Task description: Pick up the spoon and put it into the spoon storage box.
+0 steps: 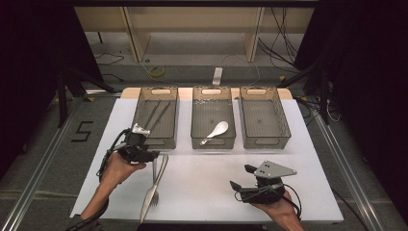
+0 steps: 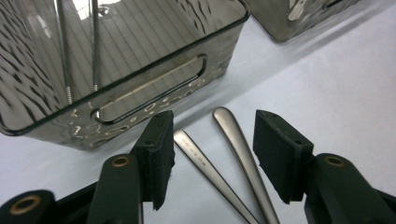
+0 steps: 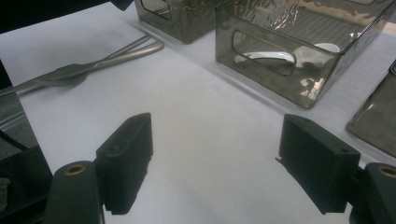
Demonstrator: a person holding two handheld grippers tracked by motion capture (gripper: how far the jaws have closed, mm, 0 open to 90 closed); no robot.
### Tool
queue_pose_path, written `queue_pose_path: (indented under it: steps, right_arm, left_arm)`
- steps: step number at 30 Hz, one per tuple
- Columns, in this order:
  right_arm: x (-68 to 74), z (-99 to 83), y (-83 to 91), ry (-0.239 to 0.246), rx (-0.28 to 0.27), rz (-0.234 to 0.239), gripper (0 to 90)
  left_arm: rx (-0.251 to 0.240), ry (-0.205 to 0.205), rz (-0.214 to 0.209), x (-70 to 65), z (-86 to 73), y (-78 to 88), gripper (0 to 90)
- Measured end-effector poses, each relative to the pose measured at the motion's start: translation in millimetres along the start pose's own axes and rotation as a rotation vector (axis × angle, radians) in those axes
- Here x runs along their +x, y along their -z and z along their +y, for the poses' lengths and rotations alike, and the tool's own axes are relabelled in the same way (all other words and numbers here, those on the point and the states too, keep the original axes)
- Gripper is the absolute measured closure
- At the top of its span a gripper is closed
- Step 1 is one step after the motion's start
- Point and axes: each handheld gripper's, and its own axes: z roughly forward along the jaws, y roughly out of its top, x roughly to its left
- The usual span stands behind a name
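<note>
Step in hand: left claw [image 2: 212, 158] reaching for knife [image 2: 208, 167] and fork [image 2: 243, 151], which lie crossed on white surface [image 1: 207, 178] just before left bin [image 1: 156, 118]. Claw half open, straddling both handle ends, pads not touching; nothing held.

Next move, judged: pick one handle, close on it alone. Second handle beside it could get caught.

Right claw [image 3: 215, 163] wide, empty, resting on surface.

Left bin holds two thin rods; middle bin [image 1: 213, 115] holds white spoon [image 1: 215, 132]. Left bin's front wall sits close to handle tips.
</note>
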Motion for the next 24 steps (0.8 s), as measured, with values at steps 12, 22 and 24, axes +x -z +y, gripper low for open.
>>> queue_pose_path:
  steps: [12, 22, 24]
  right_arm:
    - [-0.9, -0.3, 0.4, -0.004, -0.001, 0.002, 26.8]
    - [-1.5, -0.8, 1.3, -0.006, -0.005, -0.001, 26.8]
    - [-1.5, -0.8, 1.2, -0.003, -0.003, -0.001, 26.8]
  left_arm:
    - [0.085, -0.010, -0.020, -14.7, -9.7, -5.5, 40.4]
    - [0.162, -0.044, -0.009, -26.6, -16.7, -11.2, 30.5]
    - [0.166, -0.044, -0.005, -27.8, -17.8, -11.1, 29.3]
